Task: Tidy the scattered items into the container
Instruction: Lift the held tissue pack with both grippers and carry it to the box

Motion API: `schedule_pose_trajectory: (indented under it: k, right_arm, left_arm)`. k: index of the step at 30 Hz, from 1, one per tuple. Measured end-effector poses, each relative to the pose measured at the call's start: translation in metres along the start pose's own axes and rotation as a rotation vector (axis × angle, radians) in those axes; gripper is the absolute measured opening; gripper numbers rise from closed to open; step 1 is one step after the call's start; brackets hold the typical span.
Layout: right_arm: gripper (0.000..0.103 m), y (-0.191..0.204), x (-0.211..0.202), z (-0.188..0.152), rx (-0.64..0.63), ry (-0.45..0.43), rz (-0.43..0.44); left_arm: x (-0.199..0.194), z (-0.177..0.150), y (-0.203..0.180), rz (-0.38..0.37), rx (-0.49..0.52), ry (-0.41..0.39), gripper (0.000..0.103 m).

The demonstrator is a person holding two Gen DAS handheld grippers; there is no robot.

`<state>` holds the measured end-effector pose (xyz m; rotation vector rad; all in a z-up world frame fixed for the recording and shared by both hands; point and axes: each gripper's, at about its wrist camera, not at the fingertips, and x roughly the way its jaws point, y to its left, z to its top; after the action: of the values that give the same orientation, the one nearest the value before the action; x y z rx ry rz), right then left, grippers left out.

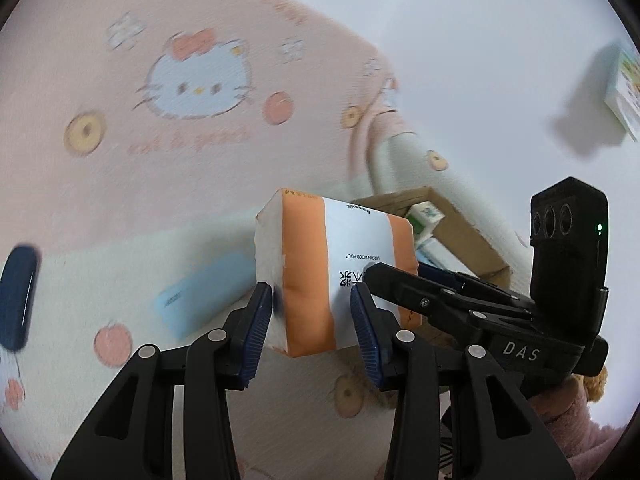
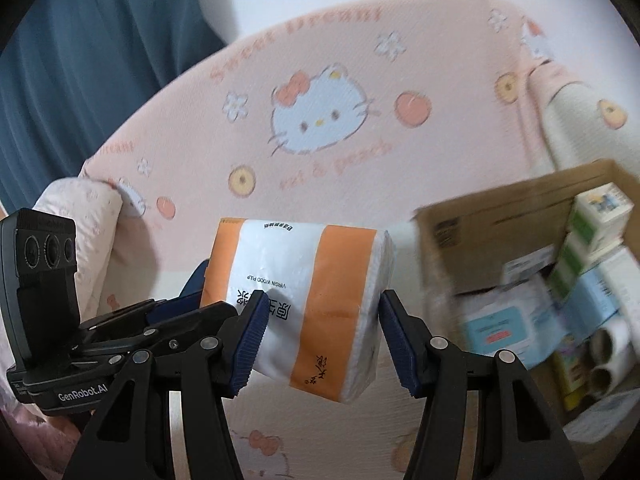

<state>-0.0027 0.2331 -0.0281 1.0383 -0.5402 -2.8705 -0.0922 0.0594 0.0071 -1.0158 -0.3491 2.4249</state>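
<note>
Orange-and-white plastic-wrapped tissue pack [image 1: 340, 276] is up off the pink cartoon-print bedspread [image 1: 120, 184], gripped by both tools: left tool [image 1: 312, 336] & right tool [image 2: 320, 340] each clamp it w/ blue pads. Brown cardboard box [image 2: 500, 232], already holding cartons & rolls, sits just beside, to the right.

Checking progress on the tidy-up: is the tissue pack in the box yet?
Out. The tissue pack hangs clamped between the right gripper and left gripper, beside the cardboard box, above the bedding.
</note>
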Motion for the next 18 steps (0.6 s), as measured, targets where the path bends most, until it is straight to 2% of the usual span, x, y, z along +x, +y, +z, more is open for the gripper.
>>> schedule_pose_trajectory:
  k: [6, 9, 13, 18]
  right_arm:
    - [0.055, -0.045, -0.042, 0.026, 0.019, -0.024, -0.04]
    - [0.055, -0.073, -0.059, 0.037, 0.044, -0.012, -0.06]
    - [0.055, -0.11, -0.072, 0.045, 0.082, 0.032, -0.078]
    - [0.055, -0.155, -0.077, 0.045, 0.175, 0.127, -0.061]
  left_arm:
    - [0.021, 0.024, -0.049, -0.059, 0.074, 0.013, 0.045]
    - [0.042, 0.038, -0.074, -0.094, 0.098, 0.055, 0.045]
    - [0.068, 0.043, -0.105, -0.117, 0.14, 0.112, 0.045]
    - [0.099, 0.039, -0.132, -0.117, 0.203, 0.187, 0.045]
